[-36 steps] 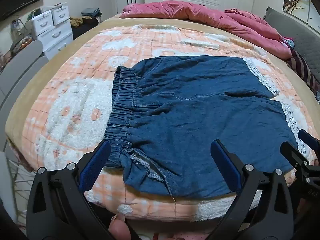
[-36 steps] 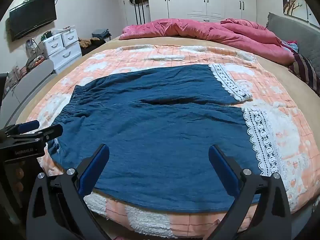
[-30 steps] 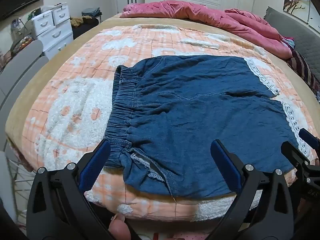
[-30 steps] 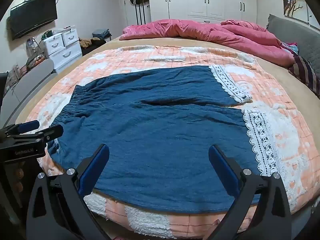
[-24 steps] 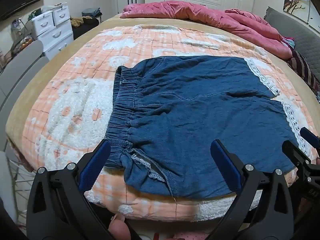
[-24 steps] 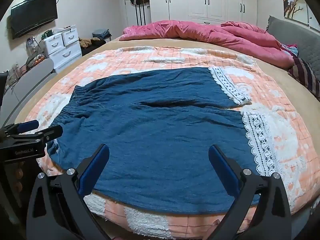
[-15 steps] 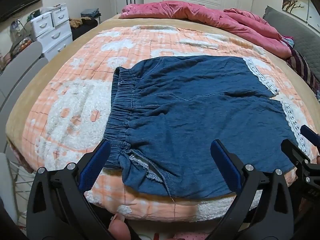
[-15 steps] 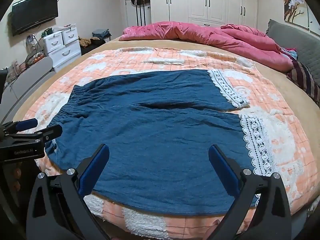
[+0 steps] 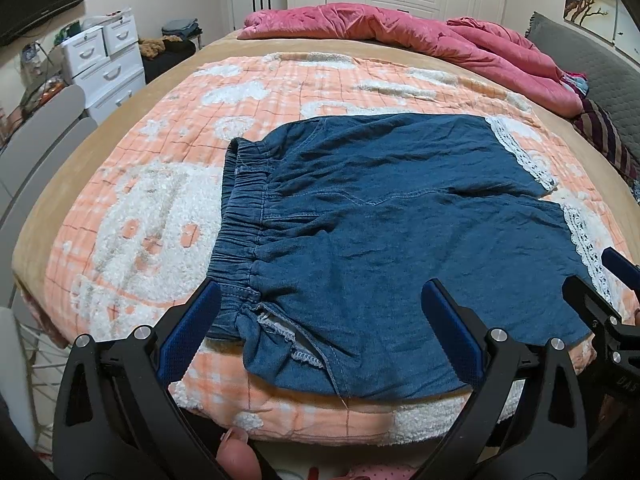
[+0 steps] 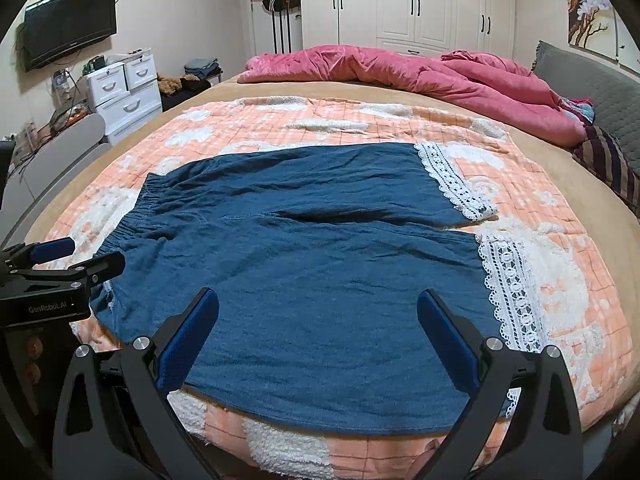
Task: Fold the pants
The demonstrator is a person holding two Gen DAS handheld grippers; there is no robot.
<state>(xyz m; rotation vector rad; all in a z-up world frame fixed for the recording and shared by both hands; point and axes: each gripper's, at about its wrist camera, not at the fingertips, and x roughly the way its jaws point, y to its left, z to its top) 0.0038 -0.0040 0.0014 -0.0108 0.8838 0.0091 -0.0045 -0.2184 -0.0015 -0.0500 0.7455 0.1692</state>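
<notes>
The bed (image 10: 532, 168) serves as the folding surface, with the pants (image 10: 320, 264) spread flat across mid-frame, waistband left and lace hems right, probably so both legs can be folded together. The left tool (image 9: 320, 332) and right tool (image 10: 318, 330) hover at the near edge, lower frame, fingers spread, gripping nothing.

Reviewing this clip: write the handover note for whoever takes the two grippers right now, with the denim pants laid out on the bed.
Left gripper: open, empty, by the waistband's near corner.
Right gripper: open, empty, over the near leg.
Pants: spread flat on the orange blanket, waistband to the left, lace hems to the right, legs side by side.
Done: no fold visible.
Left: all folding; probably begin by laying one leg over the other.
</notes>
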